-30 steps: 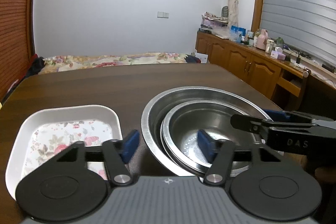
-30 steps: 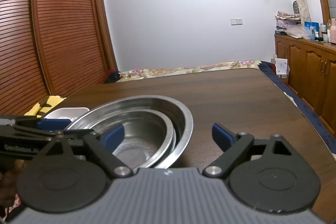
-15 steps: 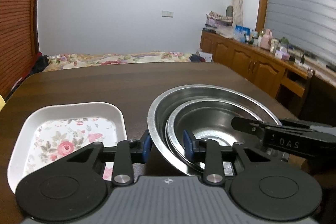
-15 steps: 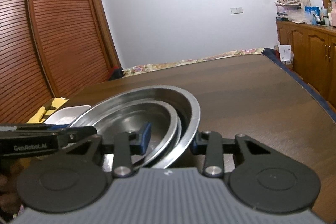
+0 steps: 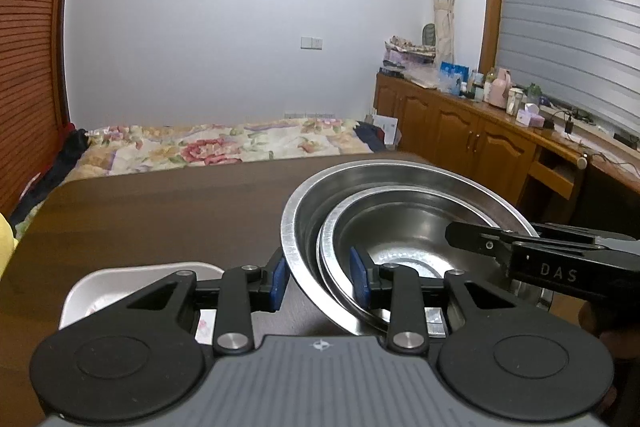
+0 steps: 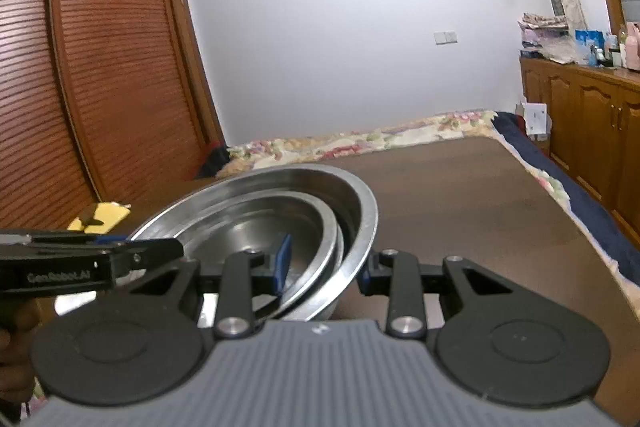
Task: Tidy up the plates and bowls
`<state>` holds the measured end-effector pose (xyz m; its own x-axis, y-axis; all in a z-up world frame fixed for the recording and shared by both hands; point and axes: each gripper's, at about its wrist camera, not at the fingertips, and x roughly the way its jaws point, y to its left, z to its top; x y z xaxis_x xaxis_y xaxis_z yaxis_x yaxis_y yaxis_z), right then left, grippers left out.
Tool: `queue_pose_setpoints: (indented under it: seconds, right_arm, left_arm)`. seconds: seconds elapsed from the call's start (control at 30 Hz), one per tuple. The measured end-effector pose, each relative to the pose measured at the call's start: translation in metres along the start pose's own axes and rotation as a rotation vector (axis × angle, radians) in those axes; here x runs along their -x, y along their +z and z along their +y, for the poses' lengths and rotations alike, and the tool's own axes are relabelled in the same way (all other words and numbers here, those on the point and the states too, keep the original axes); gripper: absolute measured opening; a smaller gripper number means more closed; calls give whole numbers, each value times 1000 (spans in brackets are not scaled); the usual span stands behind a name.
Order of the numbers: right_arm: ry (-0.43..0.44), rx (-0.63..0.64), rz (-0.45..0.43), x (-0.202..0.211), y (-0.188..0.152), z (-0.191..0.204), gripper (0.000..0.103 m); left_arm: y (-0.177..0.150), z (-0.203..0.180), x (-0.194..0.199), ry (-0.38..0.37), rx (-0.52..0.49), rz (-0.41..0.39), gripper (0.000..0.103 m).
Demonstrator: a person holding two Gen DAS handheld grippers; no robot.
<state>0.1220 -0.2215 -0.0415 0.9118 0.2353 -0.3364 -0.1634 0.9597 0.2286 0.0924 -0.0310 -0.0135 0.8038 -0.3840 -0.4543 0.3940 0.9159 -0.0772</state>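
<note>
Nested steel bowls gripped from both sides, stack clear of the wooden table (image 5: pixel 160 211) by the look of it. In left wrist view: left gripper (image 5: pixel 318 277) narrowed down, blue pads either side of the stack's rims at abt 9 o'clock of the stack; outer pad against outside wall of big bowl (image 5: pixel 384 179), inner pad inside small bowl (image 5: pixel 400 227), so both rims pinched together. Jaws just been closing, rims between them. In right wrist view: right gripper (image 6: pixel 323 265) likewise narrowed, jaws just been closing onto the opposite edge, abt 3 o'clock of the stack; one pad inside the small bowl, other behind the big bowl's outer wall, partly hidden. Key relation: the two grips lie on one line across the stack, 9 to 3, grippers pointing at each other, each seen in the other's cam. Neither hand nearer; load shared. White floral tray (image 5: pixel 132 287) at abt 8 o'clock of the stack in left view, low, mostly behind left gripper. Likely destination for the stack, but can't tell. If so, next move = sideways toward 9 o'clock w/ both hands in step. Risk, as a guess: uneven lift tilts stack, inner bowl slides.
</note>
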Motion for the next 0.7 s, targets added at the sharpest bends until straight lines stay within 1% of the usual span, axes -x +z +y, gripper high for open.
queue_pose_setpoints:
  seconds: [0.23,0.7]
  right_arm:
    - [16,41,-3,2,12,8,35]
    - [82,37,-4,3,24,26,35]
  left_arm:
    - [7,3,11,11,-12,0,35]
    - [14,14,43,53,5,-23,35]
